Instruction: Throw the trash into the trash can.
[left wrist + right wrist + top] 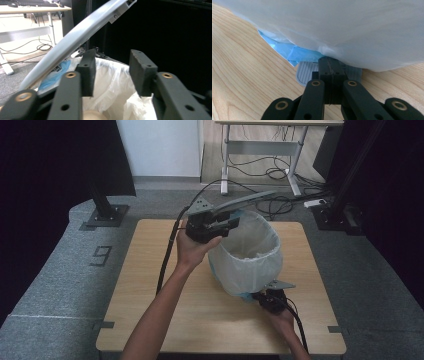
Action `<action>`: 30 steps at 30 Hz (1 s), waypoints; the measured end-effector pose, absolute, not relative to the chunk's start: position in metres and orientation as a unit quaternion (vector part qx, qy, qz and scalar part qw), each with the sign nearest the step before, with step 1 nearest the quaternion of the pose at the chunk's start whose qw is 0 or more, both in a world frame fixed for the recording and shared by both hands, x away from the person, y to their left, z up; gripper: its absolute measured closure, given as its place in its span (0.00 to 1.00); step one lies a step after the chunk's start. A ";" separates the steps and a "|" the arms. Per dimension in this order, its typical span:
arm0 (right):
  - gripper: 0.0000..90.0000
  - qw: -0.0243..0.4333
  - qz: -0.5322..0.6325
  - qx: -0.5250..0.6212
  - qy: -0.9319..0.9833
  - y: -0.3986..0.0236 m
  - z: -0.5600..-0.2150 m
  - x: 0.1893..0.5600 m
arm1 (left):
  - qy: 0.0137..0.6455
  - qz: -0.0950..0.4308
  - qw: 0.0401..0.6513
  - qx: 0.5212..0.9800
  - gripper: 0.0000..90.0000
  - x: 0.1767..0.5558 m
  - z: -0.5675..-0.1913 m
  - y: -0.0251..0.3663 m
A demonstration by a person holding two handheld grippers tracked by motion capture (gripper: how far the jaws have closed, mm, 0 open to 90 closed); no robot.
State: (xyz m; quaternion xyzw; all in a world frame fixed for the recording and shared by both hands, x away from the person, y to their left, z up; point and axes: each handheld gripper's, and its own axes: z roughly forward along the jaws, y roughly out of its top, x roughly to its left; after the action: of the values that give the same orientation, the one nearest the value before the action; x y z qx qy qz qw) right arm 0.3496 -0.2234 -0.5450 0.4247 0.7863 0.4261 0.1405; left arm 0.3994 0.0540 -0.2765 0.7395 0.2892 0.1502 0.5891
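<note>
A square light wooden desk [150,315] is seen in the high view, set on a grey carpeted floor [45,285]. At about 1 o'clock from the middle of the desk stands a round pedal bin lined with a white translucent plastic bag [247,260]; the bag is folded over the rim and covers the outside wall. A blue body is visible under the bag near the base [297,51]. The grey curved lid of the bin [245,200] is raised and tilted, and it points toward 1 o'clock above the rim.

The left claw [226,222] is held by the left hand [192,247] at the 10 o'clock side of the bin rim, just under the raised lid. In the left gripper view its jaws are released, with a clear gap between the two dark pads [86,72], and the white bag is seen between and beyond them. The lid [75,42] passes just above the left pad.

The right claw [329,71] is held low at the 5 o'clock side of the bin, at desk level. Its jaws are clenched together, with nothing seen between them, and the tips rest on the small grey ribbed pedal [308,73] that comes out from under the bin. In the high view this claw [265,296] is just beside the base of the bin.
</note>
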 end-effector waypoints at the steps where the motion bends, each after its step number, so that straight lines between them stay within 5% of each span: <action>1: 1.00 0.140 0.426 0.425 0.786 -0.223 -0.545 0.350 | 0.289 0.149 0.587 0.741 0.61 0.398 -0.277 0.055; 11: 1.00 0.142 0.426 0.426 0.786 -0.223 -0.545 0.349 | 0.285 0.153 0.579 0.748 0.46 0.379 -0.284 0.081; 30: 1.00 0.143 0.426 0.427 0.785 -0.223 -0.545 0.348 | 0.292 0.168 0.576 0.745 0.42 0.348 -0.305 0.132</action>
State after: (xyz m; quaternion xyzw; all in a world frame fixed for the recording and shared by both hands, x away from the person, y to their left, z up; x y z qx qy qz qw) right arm 0.3481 -0.2227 -0.5451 0.4267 0.7850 0.4258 0.1426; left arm 0.3479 0.1317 -0.3048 0.7448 0.2924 0.1675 0.5760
